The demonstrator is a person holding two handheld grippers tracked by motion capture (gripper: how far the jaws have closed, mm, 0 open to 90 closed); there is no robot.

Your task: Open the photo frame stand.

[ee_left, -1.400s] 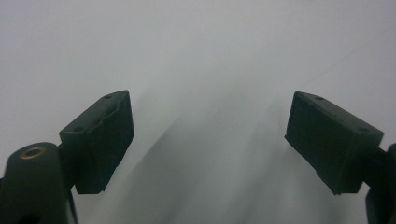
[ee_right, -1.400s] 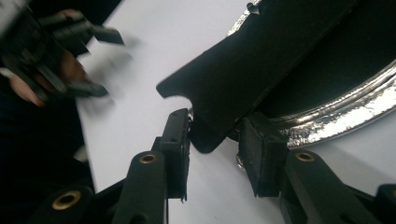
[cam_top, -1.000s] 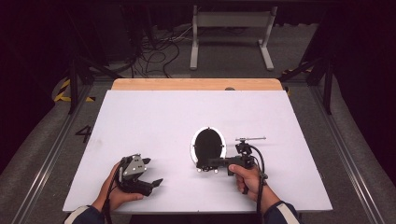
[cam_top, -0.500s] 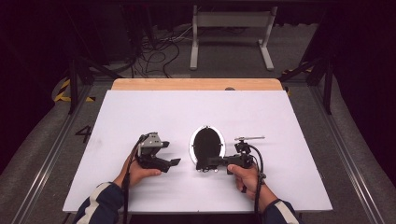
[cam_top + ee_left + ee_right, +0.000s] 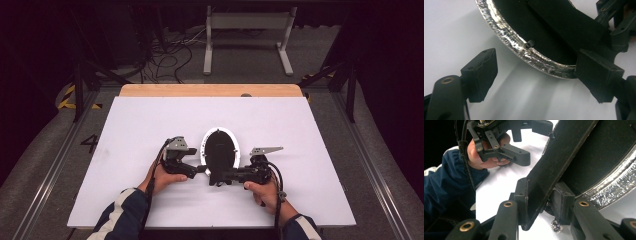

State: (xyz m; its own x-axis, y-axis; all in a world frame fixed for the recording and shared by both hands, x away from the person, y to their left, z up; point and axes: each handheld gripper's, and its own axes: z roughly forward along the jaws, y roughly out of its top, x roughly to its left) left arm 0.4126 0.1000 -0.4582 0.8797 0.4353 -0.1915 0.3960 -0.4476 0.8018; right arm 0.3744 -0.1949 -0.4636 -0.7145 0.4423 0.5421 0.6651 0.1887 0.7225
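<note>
Colour record: black tools and pan on a white sheet

Pan (image 5: 220,150): black inside, rim (image 5: 534,56) silver with a crinkled shine. Left gripper (image 5: 200,169) and right gripper (image 5: 216,177): black, brass-coloured rivets. Table sheet (image 5: 300,125): plain white, tan wooden edge (image 5: 210,90). Sleeve (image 5: 446,185): navy, white stripe.

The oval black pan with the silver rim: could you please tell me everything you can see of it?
The pan is a dark oval dish with a crinkled, foil-like silver rim, lying flat near the middle of the white table. A flat black strap or handle runs across it. The right hand-held gripper is shut on that strap at the pan's near end. The left hand-held gripper stands open just beside the rim, not touching it.
</note>
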